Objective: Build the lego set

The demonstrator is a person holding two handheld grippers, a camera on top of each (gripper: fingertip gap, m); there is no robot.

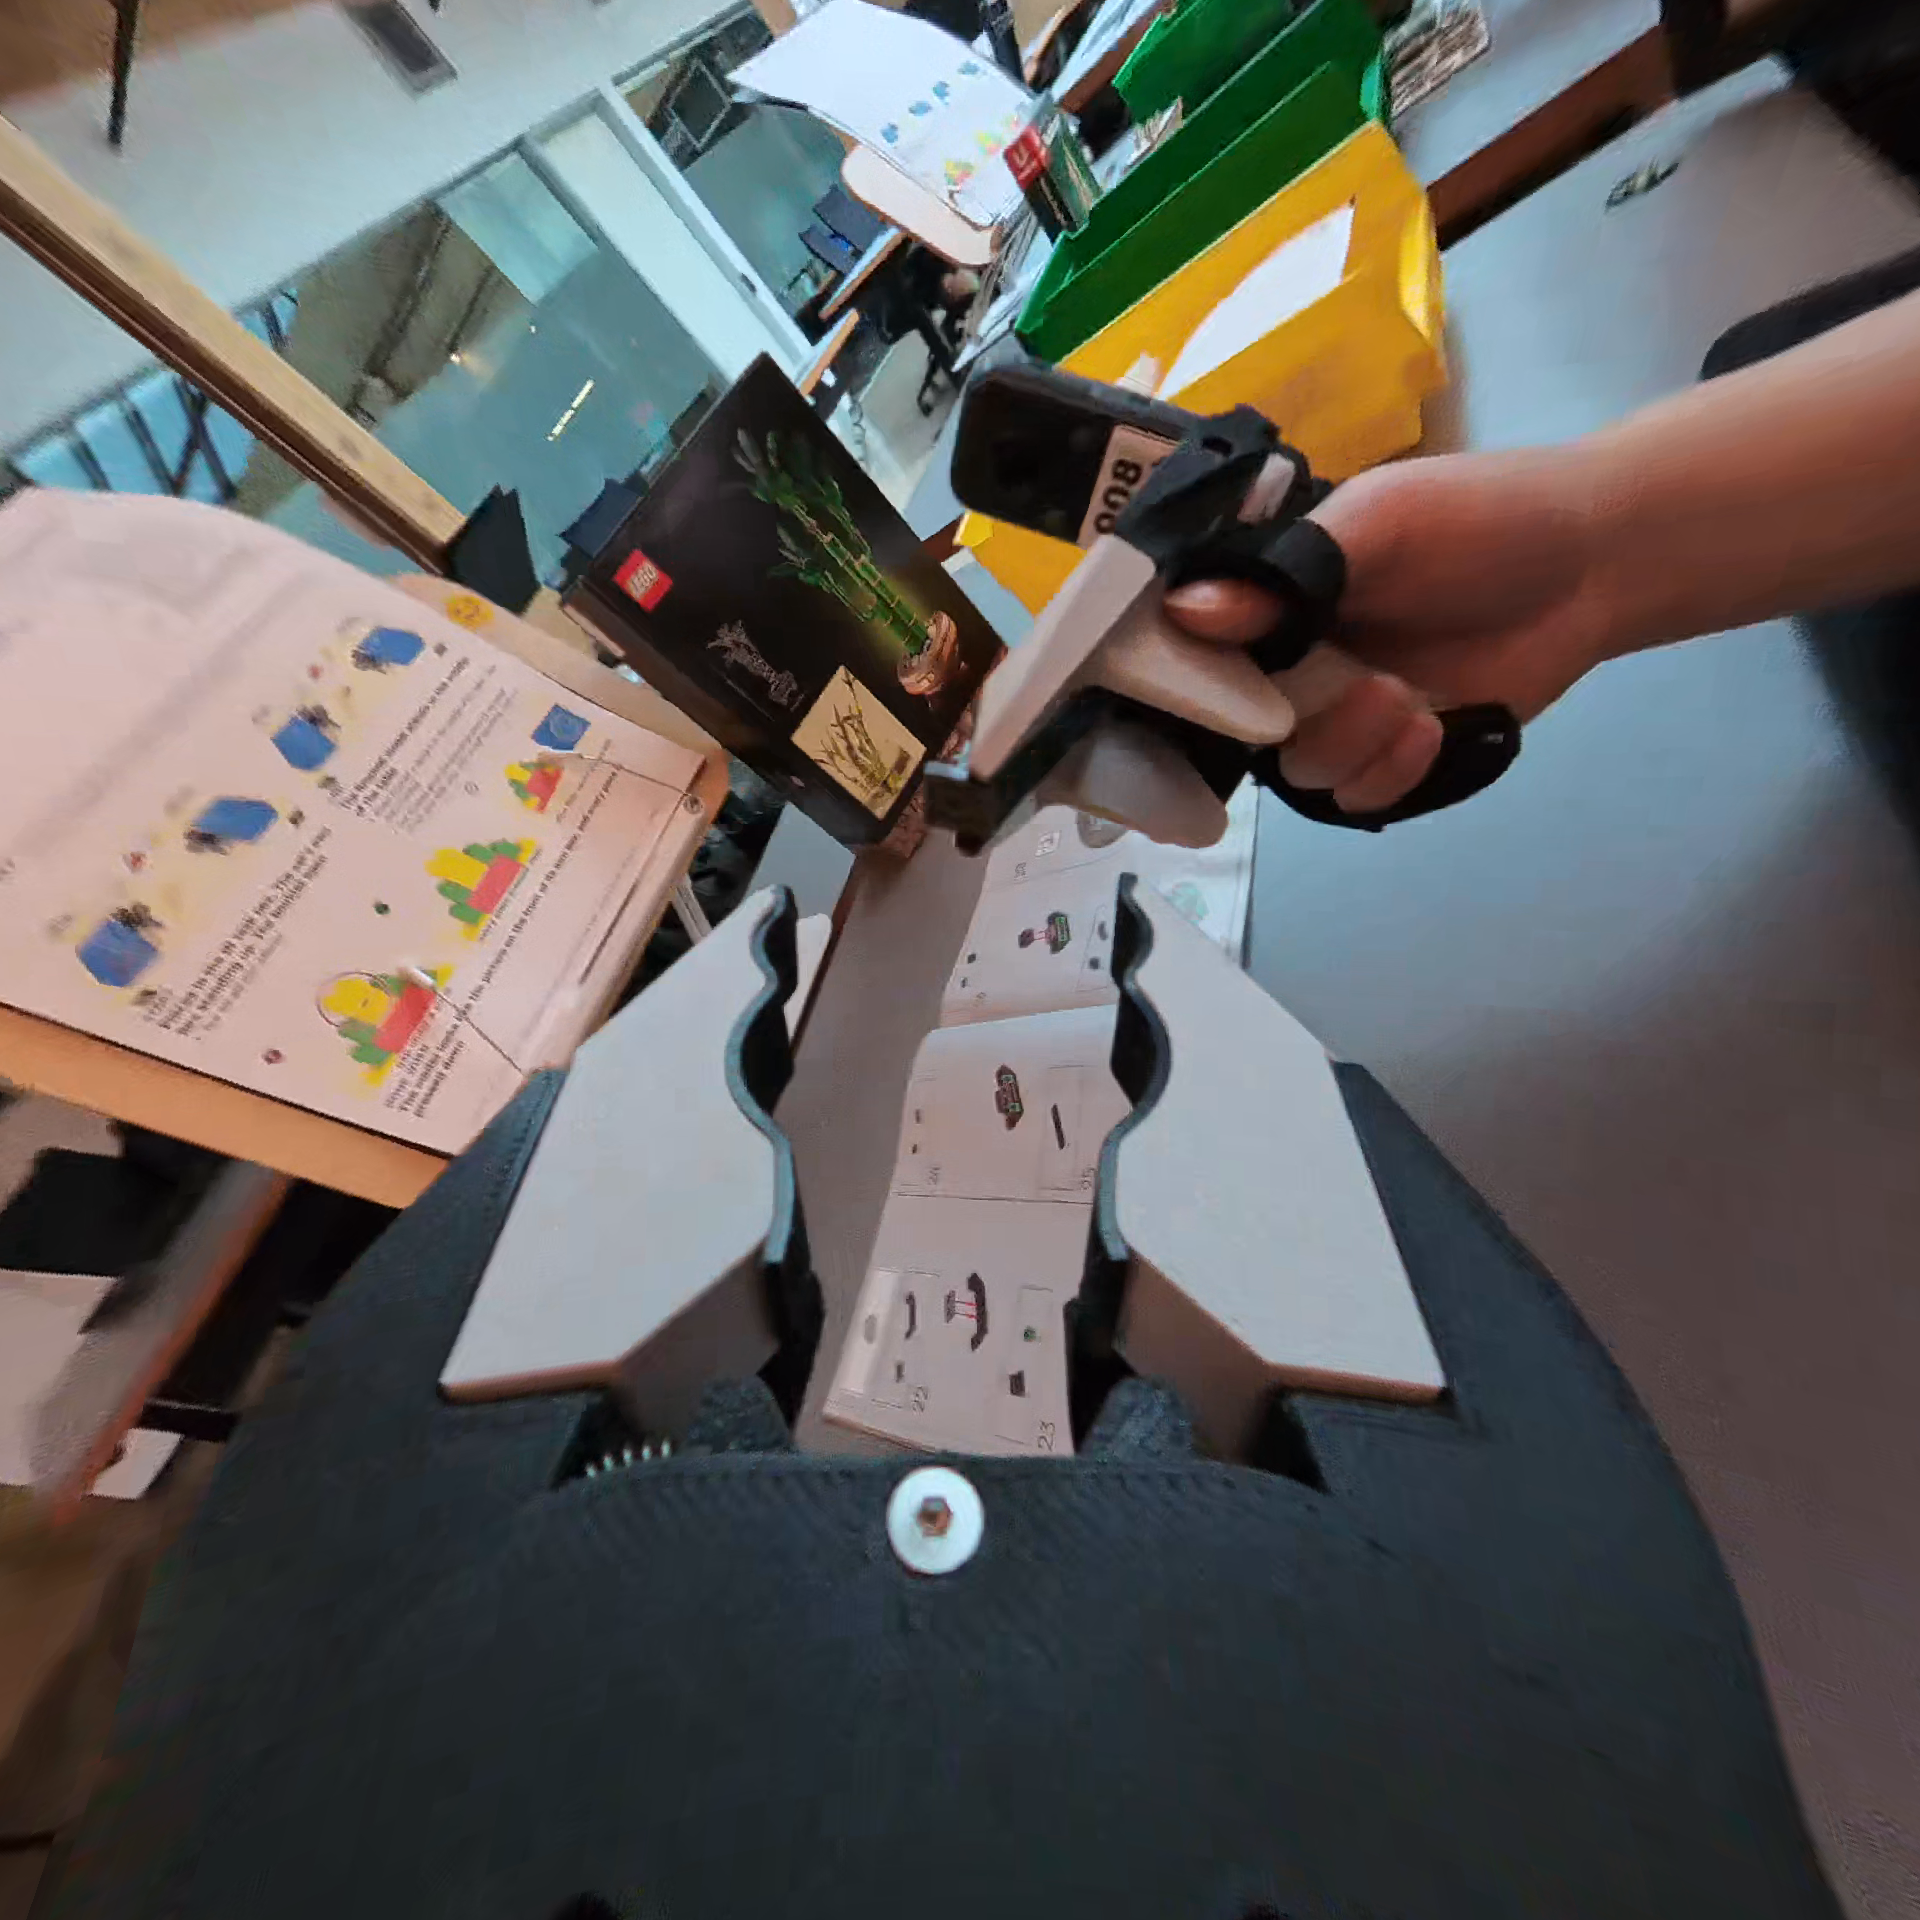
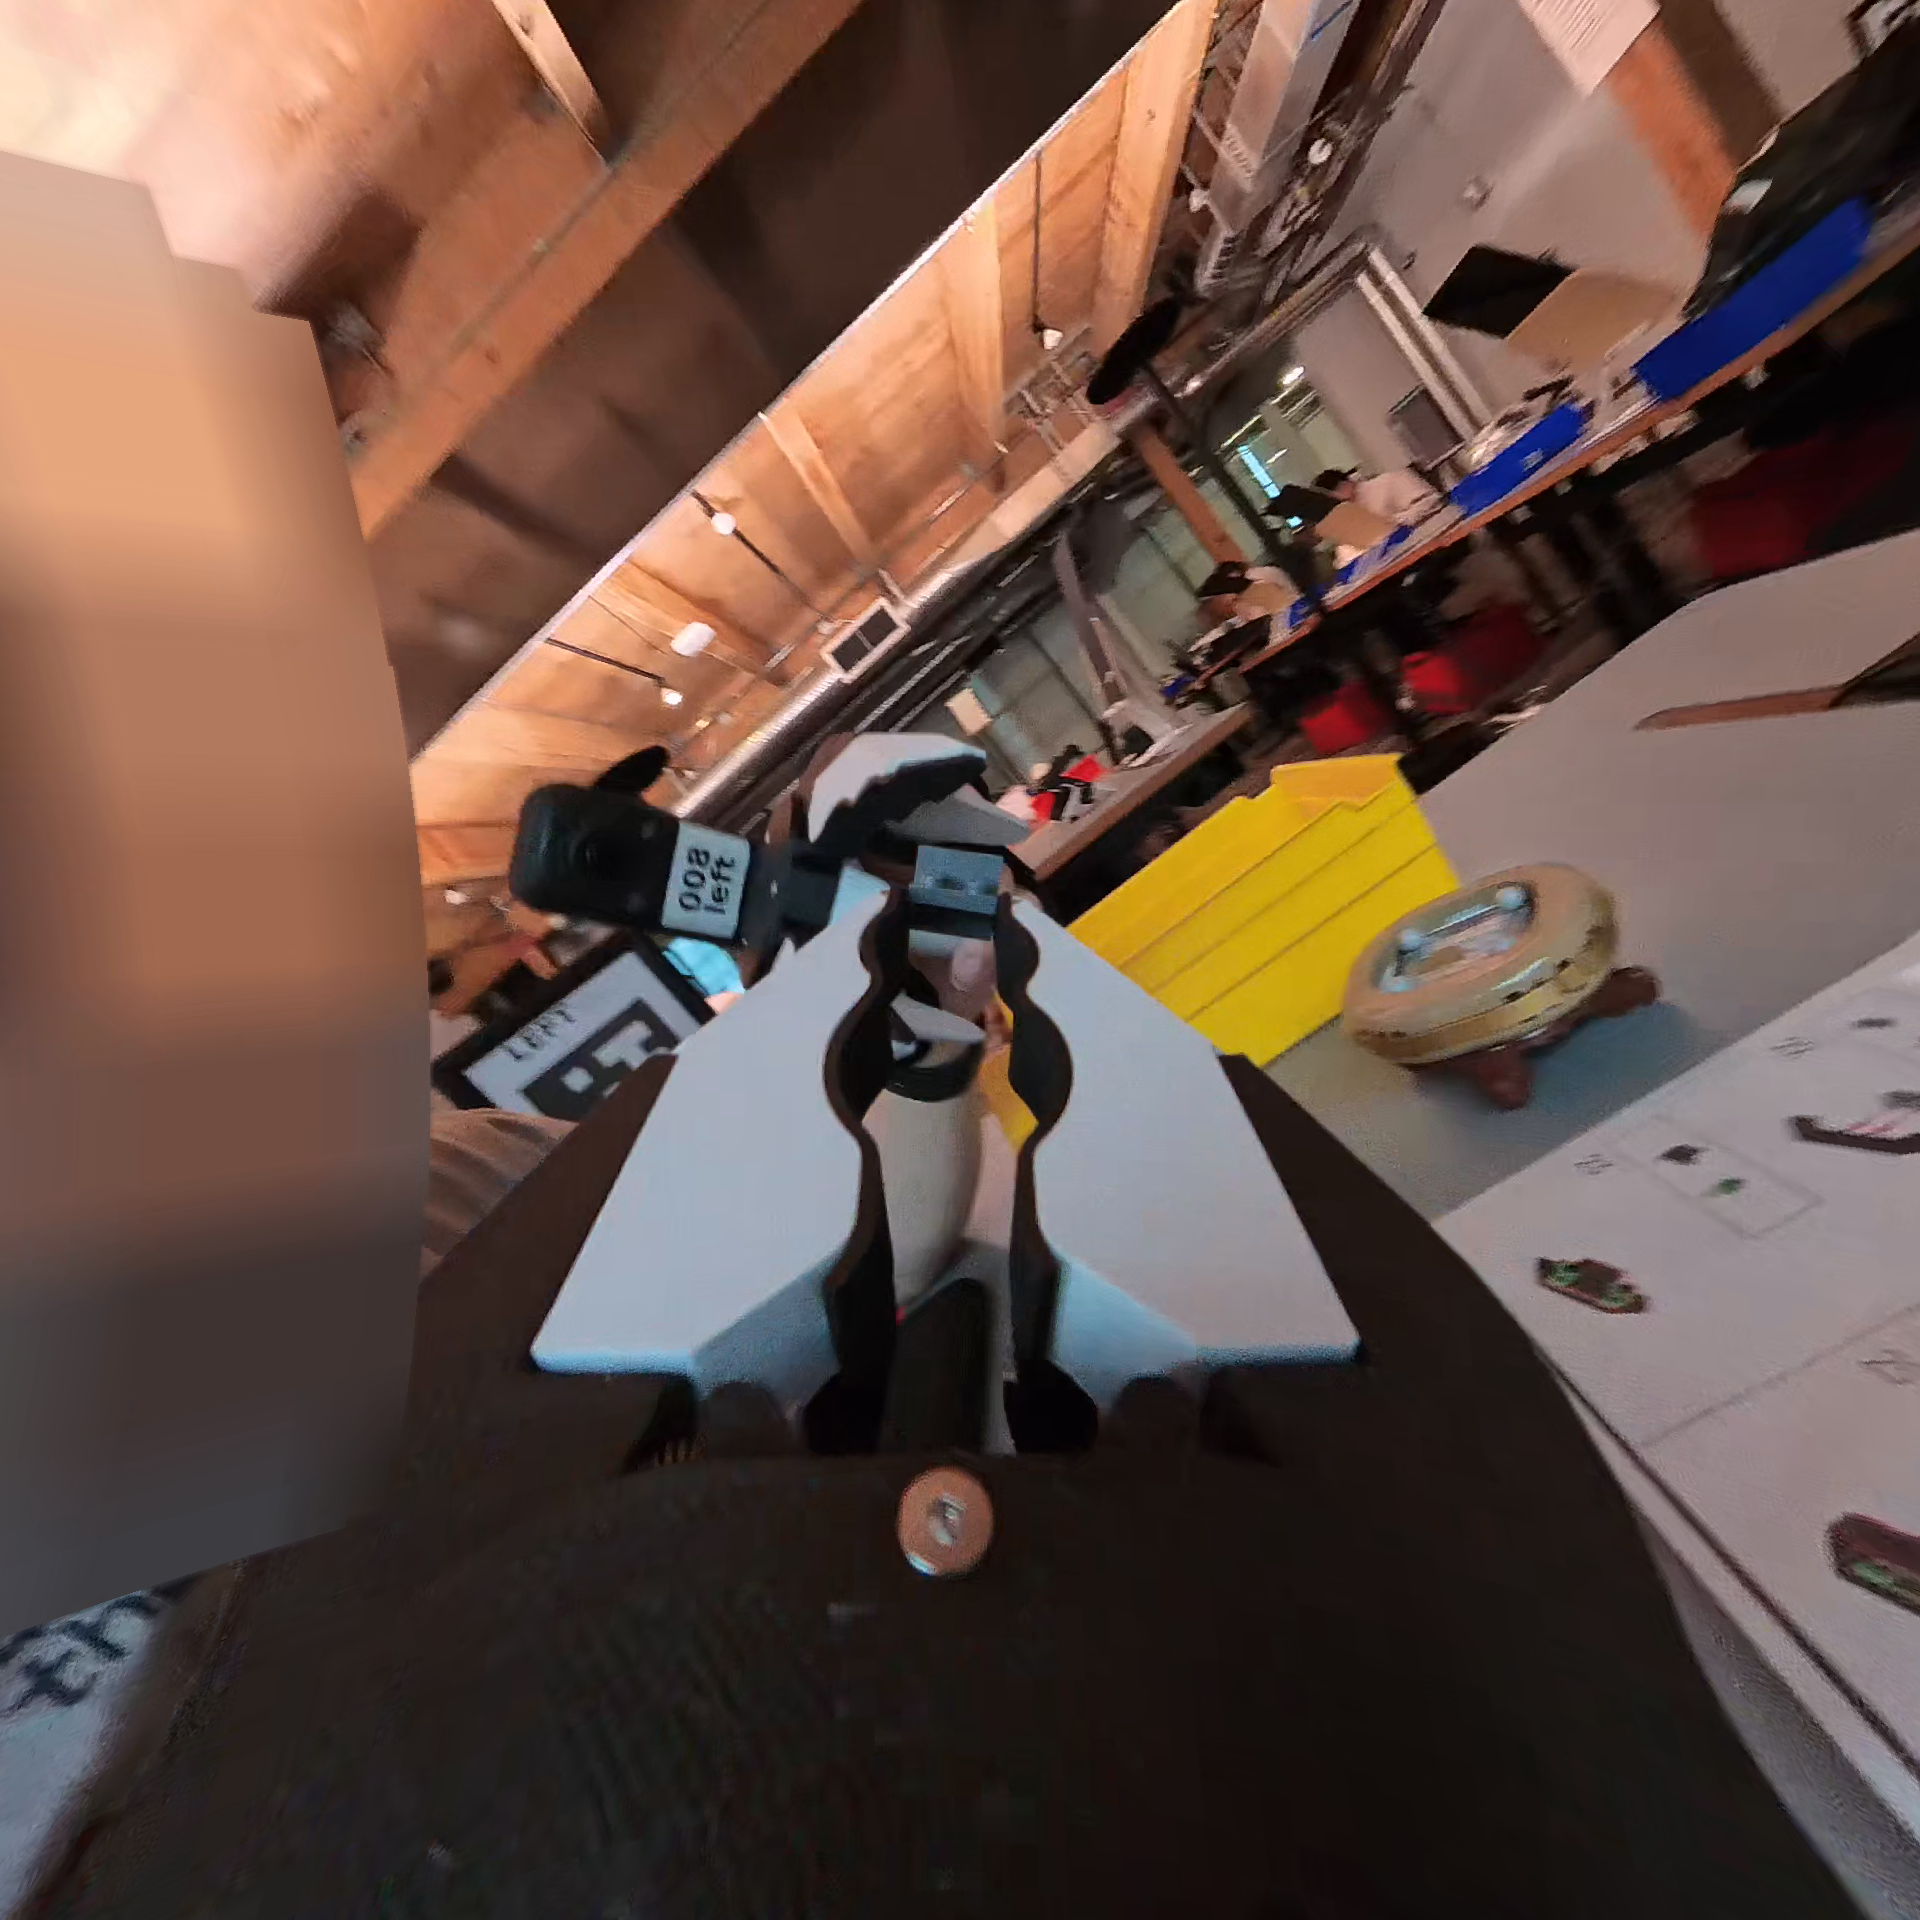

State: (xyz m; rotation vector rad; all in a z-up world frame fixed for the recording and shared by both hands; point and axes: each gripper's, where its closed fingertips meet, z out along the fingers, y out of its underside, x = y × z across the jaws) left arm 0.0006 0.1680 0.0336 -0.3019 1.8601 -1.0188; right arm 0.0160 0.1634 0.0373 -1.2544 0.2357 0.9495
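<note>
My right gripper (image 2: 943, 951) grasps a small dark grey brick (image 2: 954, 881) at its tips. My left gripper (image 1: 951, 914) stands released over the instruction booklet (image 1: 997, 1226). The round tan pot base (image 2: 1481, 971) sits far right on the table (image 2: 1662, 748). Advice: square the brick before pressing.

grey table (image 1: 1558, 1039) bears open instruction booklet (image 1: 997, 1143), yellow bin (image 1: 1299, 343), round gold-rimmed lego base (image 2: 1486, 961)
</note>
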